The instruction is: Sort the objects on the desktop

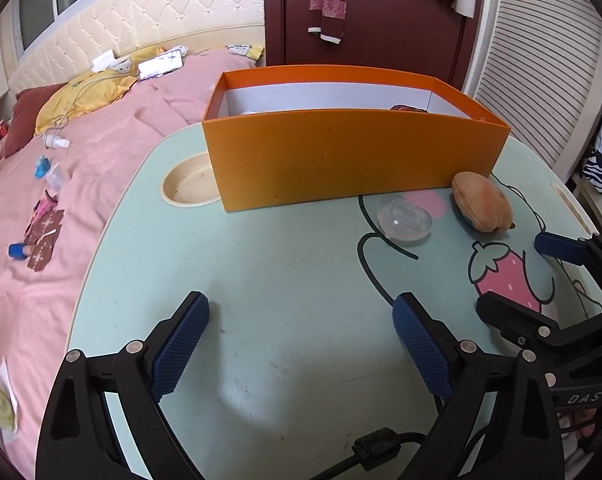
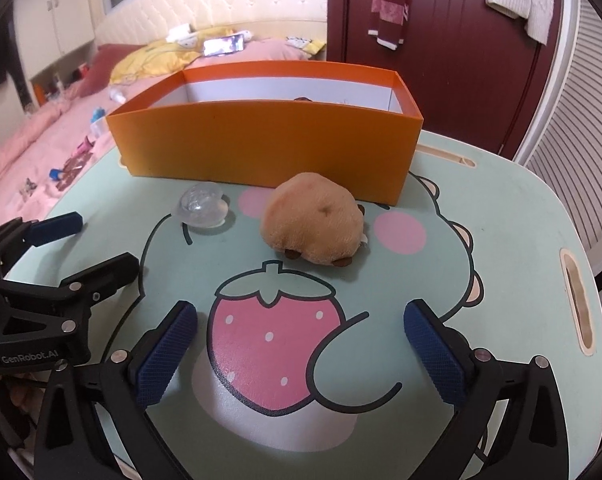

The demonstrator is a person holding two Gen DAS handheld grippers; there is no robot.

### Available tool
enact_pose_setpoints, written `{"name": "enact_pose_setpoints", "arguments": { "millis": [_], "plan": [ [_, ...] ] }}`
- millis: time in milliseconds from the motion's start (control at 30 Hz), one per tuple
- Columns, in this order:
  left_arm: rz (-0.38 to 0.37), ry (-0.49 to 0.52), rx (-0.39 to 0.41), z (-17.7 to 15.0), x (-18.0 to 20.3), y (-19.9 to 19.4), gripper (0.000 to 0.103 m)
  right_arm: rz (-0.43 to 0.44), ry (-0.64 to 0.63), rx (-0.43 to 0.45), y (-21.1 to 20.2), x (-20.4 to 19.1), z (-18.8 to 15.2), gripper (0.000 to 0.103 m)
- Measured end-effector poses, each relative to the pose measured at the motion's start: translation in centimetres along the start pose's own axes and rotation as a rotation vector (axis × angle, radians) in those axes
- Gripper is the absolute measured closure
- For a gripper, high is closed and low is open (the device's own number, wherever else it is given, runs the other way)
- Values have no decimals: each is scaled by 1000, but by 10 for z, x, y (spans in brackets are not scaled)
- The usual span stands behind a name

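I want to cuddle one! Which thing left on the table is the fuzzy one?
The tan plush toy beside the orange box; the other, a clear plastic piece, is smooth and see-through.

Tan plush toy (image 2: 315, 218) beside orange box (image 2: 261, 148).

Orange box (image 2: 261, 148), tan plush toy (image 2: 315, 222), mint strawberry-print table (image 2: 481, 216)

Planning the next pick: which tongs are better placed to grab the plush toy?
Right, probably. The plush toy lies straight ahead of the open right tongs, while it sits off to the side of the left tongs.
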State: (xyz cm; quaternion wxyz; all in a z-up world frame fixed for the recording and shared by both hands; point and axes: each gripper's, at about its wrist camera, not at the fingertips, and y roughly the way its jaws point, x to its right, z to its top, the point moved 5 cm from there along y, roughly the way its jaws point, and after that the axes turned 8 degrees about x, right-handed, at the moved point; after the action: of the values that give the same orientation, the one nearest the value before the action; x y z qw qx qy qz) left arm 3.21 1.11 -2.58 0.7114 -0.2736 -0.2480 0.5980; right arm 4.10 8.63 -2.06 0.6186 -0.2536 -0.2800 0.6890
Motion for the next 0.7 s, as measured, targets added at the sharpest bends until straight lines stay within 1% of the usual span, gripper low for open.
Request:
{"name": "enact_pose_setpoints", "arguments": {
  "millis": [567, 700],
  "plan": [
    [-1, 3, 0, 2, -1, 1, 9, 2, -2, -5, -5, 3, 1, 0],
    [-1, 3, 1, 2, -2, 2, 9, -5, 41, 33, -14, 14, 6, 0]
  ]
}}
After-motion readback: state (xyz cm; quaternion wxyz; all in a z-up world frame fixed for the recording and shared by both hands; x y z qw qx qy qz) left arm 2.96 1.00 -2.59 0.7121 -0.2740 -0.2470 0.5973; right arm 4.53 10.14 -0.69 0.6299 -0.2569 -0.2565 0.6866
